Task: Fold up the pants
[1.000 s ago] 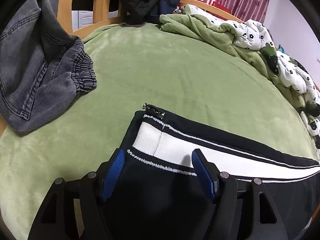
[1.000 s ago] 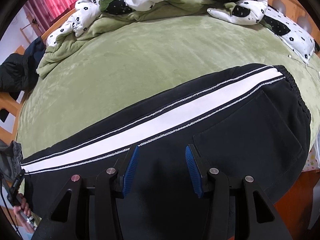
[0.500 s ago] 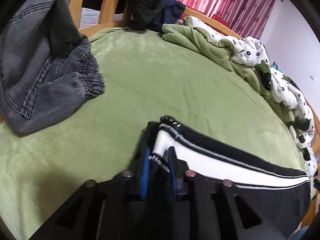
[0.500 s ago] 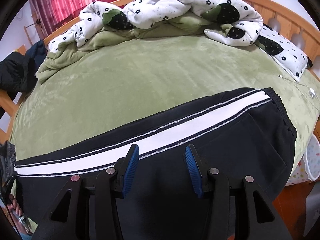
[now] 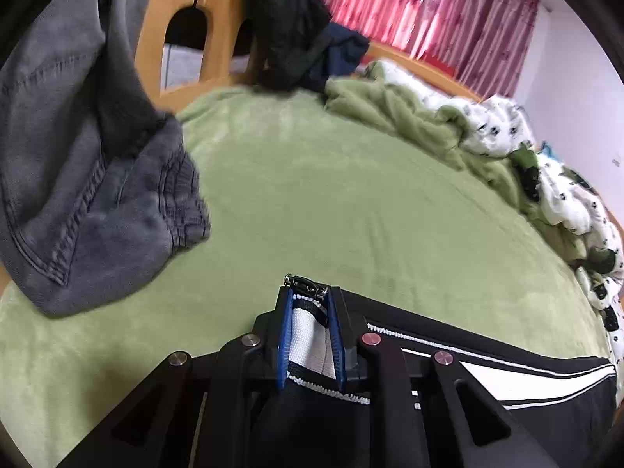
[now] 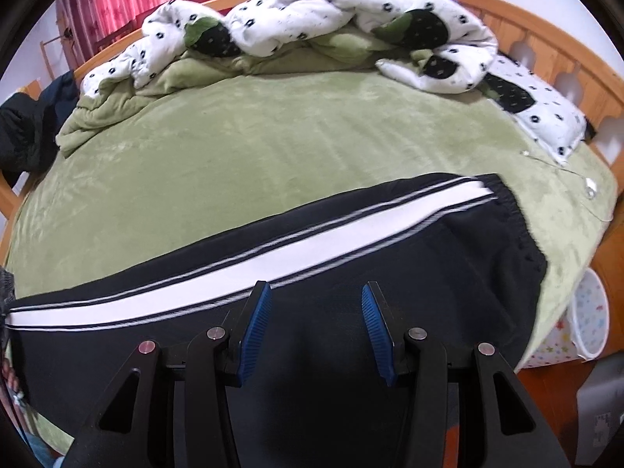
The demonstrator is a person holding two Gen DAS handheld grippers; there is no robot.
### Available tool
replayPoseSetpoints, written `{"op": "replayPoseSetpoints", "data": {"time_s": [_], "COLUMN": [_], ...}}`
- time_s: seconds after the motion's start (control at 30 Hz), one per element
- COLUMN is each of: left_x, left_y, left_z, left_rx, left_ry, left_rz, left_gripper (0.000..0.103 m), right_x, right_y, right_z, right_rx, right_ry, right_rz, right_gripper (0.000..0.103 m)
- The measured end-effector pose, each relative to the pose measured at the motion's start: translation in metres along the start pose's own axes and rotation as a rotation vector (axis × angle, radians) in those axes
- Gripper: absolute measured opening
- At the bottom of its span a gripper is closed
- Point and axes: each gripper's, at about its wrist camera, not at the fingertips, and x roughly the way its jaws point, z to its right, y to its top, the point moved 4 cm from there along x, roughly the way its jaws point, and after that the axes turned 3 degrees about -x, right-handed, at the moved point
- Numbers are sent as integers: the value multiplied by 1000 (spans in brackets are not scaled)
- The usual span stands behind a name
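Presently the pants (image 6: pixel 312 257), black with a white side stripe (image 6: pixel 273 261), lie lengthwise along the near edge of the green blanket (image 6: pixel 273 148). Waistband (image 6: pixel 518 226) sits to the right; the zippered leg hem (image 5: pixel 306 284) sits to the left.

Left gripper (image 5: pixel 310 327): clenched on the leg hem, the striped cloth bunched between its blue pads (image 5: pixel 284 335). Right gripper (image 6: pixel 314 319): released, jaws wide, poised over the black cloth near mid-leg; contact cannot be confirmed.

Judgement: the step in hand is carrying the hem across toward the waistband, and the fold is at an early stage. To do it well, lift the hem only enough to clear the blanket, travel parallel to the stripe so the edges line up, and let the right gripper pin the cloth at the intended crease. A shallow bite on the hem may slip.

Surroundings: grey denim garment (image 5: pixel 85 179) well left of the hem; patterned duvet (image 6: pixel 312 23) heaped at the far side; wooden bed frame (image 6: pixel 546 46) beyond.
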Motion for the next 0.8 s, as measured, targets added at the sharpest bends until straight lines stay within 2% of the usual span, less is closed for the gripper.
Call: {"op": "replayPoseSetpoints", "data": {"time_s": [0.03,0.1,0.13,0.17,0.2,0.23,0.33,0.47,0.6,0.8], "left_x": [16,25,21,18,16,12,-2,-18,-21,-34], "left_y": [-6,-13,-12,-12,-11,-9,-10,-11,-18,-31], "left_z": [-2,-2,0,0,-1,-1,3,15,22,23], "left_rx": [-1,1,12,17,17,19,39,30,-2,-33], "left_ry": [40,71,96,129,164,199,201,187,170,153], "left_rz": [-63,-92,-80,-74,-70,-67,-61,-57,-98,-84], "left_gripper": [18,21,32,49,58,62,62,62,64,64], "right_x": [-3,-3,0,3,5,7,10,21,53,103], "right_y": [-3,-9,-13,-17,-20,-23,-27,-12,18,45], "right_z": [10,23,31,35,41,46,55,42,10,-42], "right_rx": [27,67,81,89,99,109,115,28,-104,-367], "right_ry": [0,18,27,26,23,23,48,100,165,263], "right_rz": [5,5,-7,-16,-21,-23,-17,11,48,70], "right_gripper": [48,49,49,49,49,49,49,50,50,50]}}
